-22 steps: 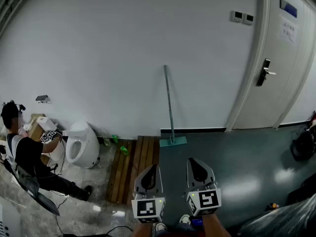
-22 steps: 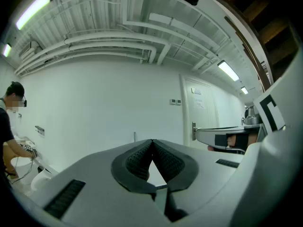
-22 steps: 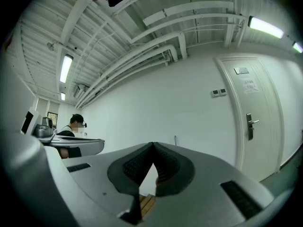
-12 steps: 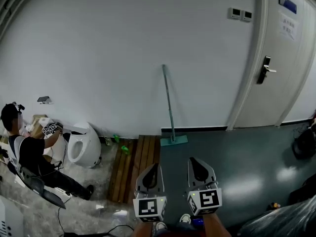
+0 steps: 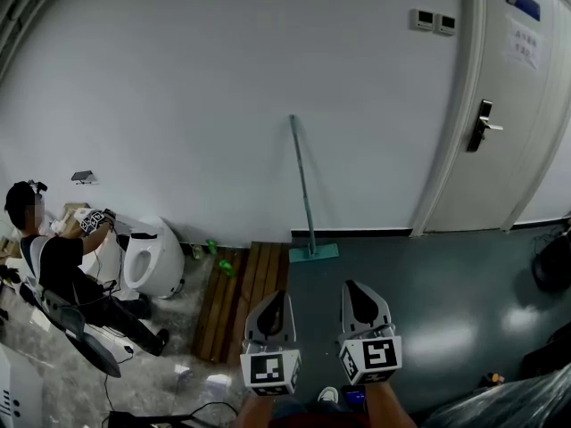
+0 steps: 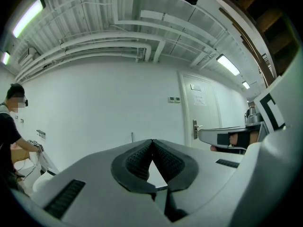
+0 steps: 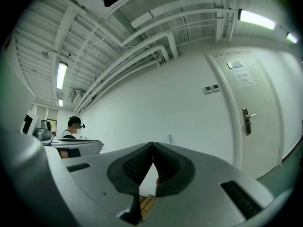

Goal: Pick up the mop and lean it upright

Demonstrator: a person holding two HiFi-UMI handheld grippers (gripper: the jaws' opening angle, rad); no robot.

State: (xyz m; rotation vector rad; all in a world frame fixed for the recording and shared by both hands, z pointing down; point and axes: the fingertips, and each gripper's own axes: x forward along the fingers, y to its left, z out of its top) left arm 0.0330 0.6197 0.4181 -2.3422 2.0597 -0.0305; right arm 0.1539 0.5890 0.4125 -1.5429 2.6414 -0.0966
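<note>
The mop point(image 5: 303, 194) stands upright against the white wall, its grey handle slightly tilted and its teal head point(image 5: 313, 254) on the dark floor at the wall's foot. Both grippers hover low in the head view, well short of the mop and touching nothing. My left gripper point(image 5: 277, 297) is shut and empty, with its pads meeting at the tip point(image 6: 152, 140). Beside it my right gripper point(image 5: 351, 286) is also shut and empty point(image 7: 153, 144). The top of the mop handle peeks above the jaws in both gripper views point(image 6: 132, 136) point(image 7: 170, 137).
A wooden slatted platform point(image 5: 241, 297) lies left of the mop head, with green bottles point(image 5: 219, 263) beside it. A white toilet-like fixture point(image 5: 150, 259) and a crouching person point(image 5: 53, 270) are at the far left. A closed door point(image 5: 513, 132) is at right, a black bag point(image 5: 553, 261) below it.
The person at the left has shifted and reached toward things by the wall. The view has drifted slightly. Mop and both grippers keep their places.
</note>
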